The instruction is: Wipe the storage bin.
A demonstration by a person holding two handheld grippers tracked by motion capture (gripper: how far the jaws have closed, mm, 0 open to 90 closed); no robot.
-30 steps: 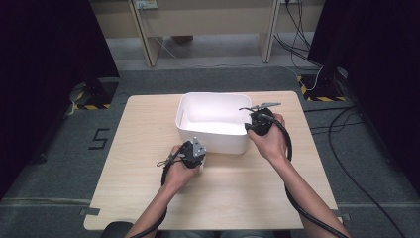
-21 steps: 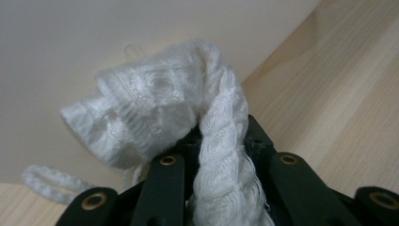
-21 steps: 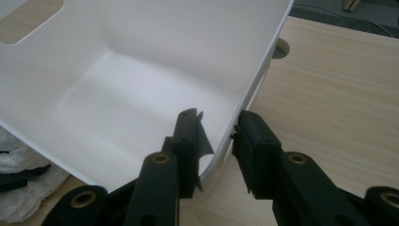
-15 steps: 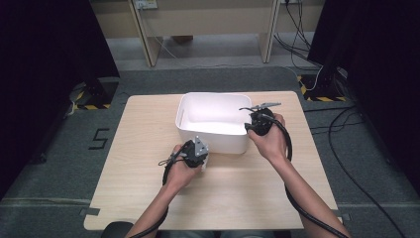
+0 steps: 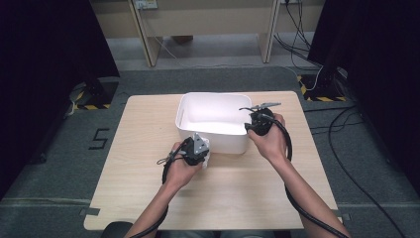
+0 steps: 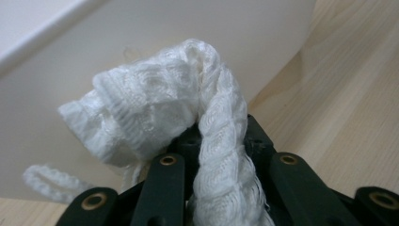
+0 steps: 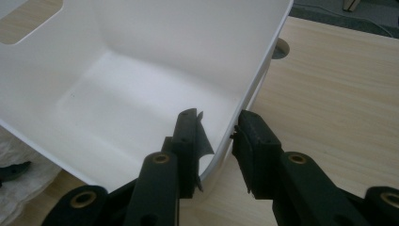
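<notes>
A white plastic bin (image 5: 213, 96) stands mid-table. My right gripper (image 5: 255, 126) straddles its right front corner, and in the right gripper view the bin wall (image 7: 141, 94) sits pinched between the jaws of this gripper (image 7: 216, 136), one inside and one outside. My left gripper (image 5: 200, 150) is low at the bin's front left, shut on a bunched white knitted cloth (image 5: 206, 151). In the left gripper view the cloth (image 6: 160, 108) bulges out over the tips of the gripper (image 6: 216, 141), close against the bin's outer wall (image 6: 235, 42). A corner of the cloth (image 7: 23, 183) lies on the table.
The wooden table (image 5: 148, 188) has bare room at the left, the front and the right of the bin. Grey carpet, cables (image 5: 341, 124) and table legs (image 5: 143, 34) surround it. The person's forearms come in from the bottom edge.
</notes>
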